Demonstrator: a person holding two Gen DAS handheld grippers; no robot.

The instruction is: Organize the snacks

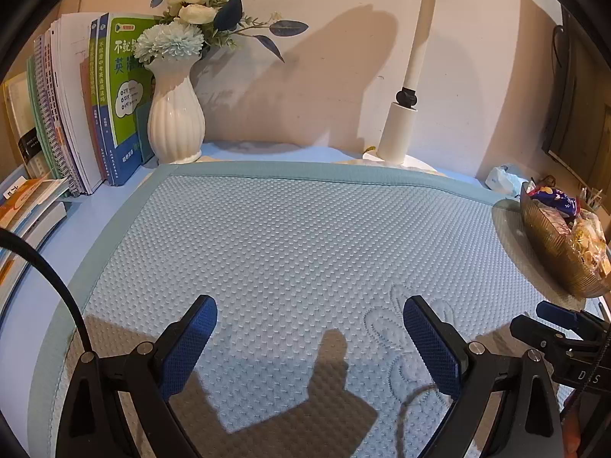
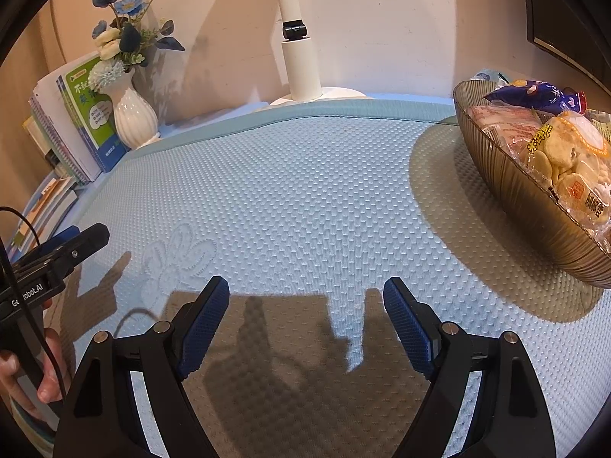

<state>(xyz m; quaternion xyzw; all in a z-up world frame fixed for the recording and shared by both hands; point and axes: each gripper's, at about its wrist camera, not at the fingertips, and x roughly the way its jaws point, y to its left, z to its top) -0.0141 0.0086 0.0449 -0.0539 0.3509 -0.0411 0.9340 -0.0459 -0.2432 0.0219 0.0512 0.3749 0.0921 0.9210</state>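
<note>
Both tools spread, gripping nothing: left tool [image 1: 310, 337] and right tool [image 2: 306, 322] hover over bare blue mat [image 2: 290, 191]. Snacks [image 2: 561, 145] all piled in ribbed glass bowl [image 2: 508, 187] at right, looks finished; next likely just withdraw

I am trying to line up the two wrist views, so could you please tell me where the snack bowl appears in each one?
Left wrist view: the snack bowl sits at the far right edge, on the blue mat.
Right wrist view: the bowl fills the upper right, much larger, with snack packets inside.
Shared landmark: the white vase of flowers beside the books, at upper left in both.
</note>
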